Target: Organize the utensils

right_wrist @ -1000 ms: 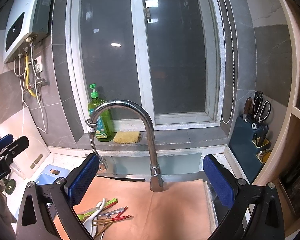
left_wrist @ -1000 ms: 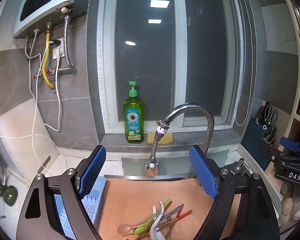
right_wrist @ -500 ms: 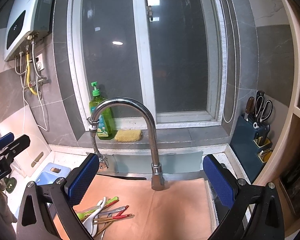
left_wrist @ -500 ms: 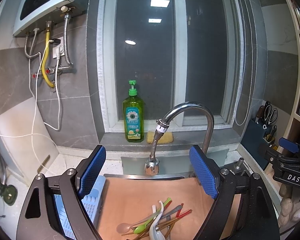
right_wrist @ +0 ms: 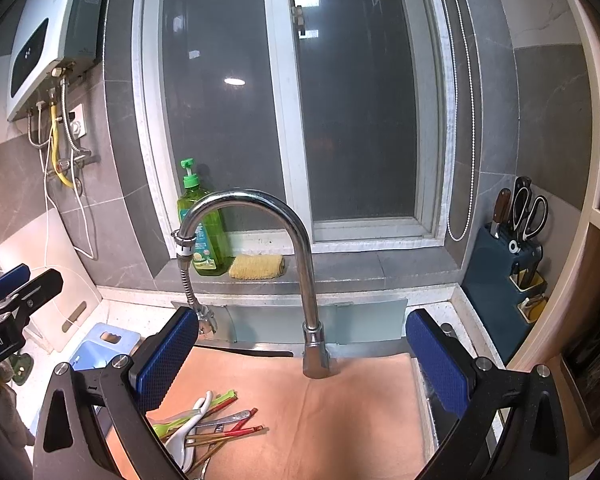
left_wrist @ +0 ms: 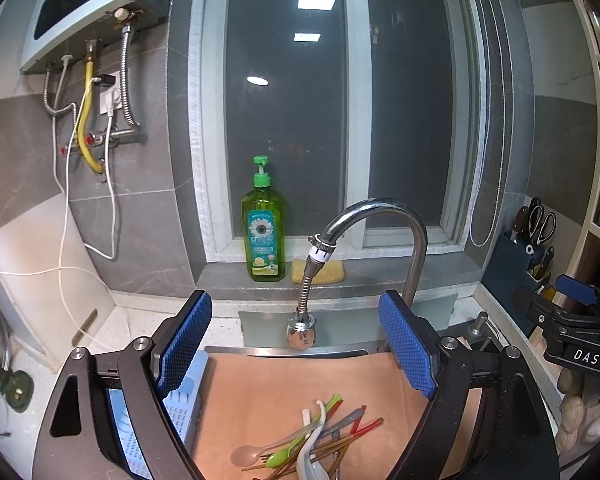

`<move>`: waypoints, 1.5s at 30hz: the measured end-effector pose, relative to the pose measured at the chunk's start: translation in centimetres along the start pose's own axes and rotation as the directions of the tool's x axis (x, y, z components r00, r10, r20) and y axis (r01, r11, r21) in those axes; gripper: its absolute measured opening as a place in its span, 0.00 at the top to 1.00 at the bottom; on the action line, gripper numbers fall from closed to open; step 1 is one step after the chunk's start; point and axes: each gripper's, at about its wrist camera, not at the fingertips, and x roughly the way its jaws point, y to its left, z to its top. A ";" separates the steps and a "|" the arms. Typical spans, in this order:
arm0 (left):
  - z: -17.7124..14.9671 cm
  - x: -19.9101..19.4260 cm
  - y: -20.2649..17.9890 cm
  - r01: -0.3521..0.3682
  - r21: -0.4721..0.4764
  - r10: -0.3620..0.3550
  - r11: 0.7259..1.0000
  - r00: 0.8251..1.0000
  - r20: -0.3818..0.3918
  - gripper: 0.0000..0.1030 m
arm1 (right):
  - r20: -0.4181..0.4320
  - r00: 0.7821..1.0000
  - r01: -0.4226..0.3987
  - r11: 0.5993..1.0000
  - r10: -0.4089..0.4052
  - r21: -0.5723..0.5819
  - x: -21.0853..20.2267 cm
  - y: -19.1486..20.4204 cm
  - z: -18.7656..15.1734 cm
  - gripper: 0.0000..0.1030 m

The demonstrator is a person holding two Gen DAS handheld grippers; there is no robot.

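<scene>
Left gripper [left_wrist: 296,352] with blue textured pads: spread wide, nothing between the fingers, held above the far part of a peach-coloured cloth mat [left_wrist: 268,384]. Right gripper [right_wrist: 302,354] with the same blue pads: also spread wide and empty, above the same mat, with the base of the curved chrome faucet [right_wrist: 306,280] seen between its fingers.

Loose pile of mixed utensils [left_wrist: 316,436] lying flat on the near part of the mat: a pale pink plastic spoon [left_wrist: 246,454], a small green plastic fork [left_wrist: 278,458], a white ceramic spoon [left_wrist: 310,448], red-tipped brown chopsticks [left_wrist: 352,434] crossing each other. Pile below both grippers, touched by none.

Light blue perforated plastic basket [left_wrist: 180,408] just beside the left edge of the mat, partly hidden behind the left finger. Green bottle of dish soap [left_wrist: 262,236] with pump and yellow sponge [left_wrist: 324,271] side by side on the grey window sill. Dark blue knife block [right_wrist: 508,276] with scissors standing at the right, well apart from the pile.
</scene>
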 end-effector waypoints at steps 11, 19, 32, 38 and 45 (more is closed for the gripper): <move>-0.3 0.8 -0.2 0.008 0.001 -0.008 1.000 1.000 -0.015 0.17 | -0.018 1.000 0.003 1.000 -0.003 0.004 0.7 -0.3 -0.2 0.01; -0.4 1.3 -0.2 0.015 0.000 -0.015 1.000 1.000 -0.028 0.17 | -0.033 0.999 0.002 1.000 -0.002 0.002 1.3 -0.3 -0.4 0.01; -2.4 3.1 1.2 -0.011 -0.006 0.010 1.000 0.993 -0.114 0.17 | -0.114 0.993 -0.042 0.999 0.043 0.008 3.8 -0.7 -2.0 0.01; -4.4 3.7 2.7 -0.046 -0.015 0.043 0.999 0.983 -0.180 0.17 | -0.185 0.980 -0.078 0.997 0.077 0.005 5.9 -0.8 -3.5 0.01; -7.7 4.3 4.9 -0.092 -0.031 0.079 0.995 0.954 -0.288 0.17 | -0.290 0.945 -0.144 0.989 0.150 0.039 8.6 -1.0 -5.4 0.01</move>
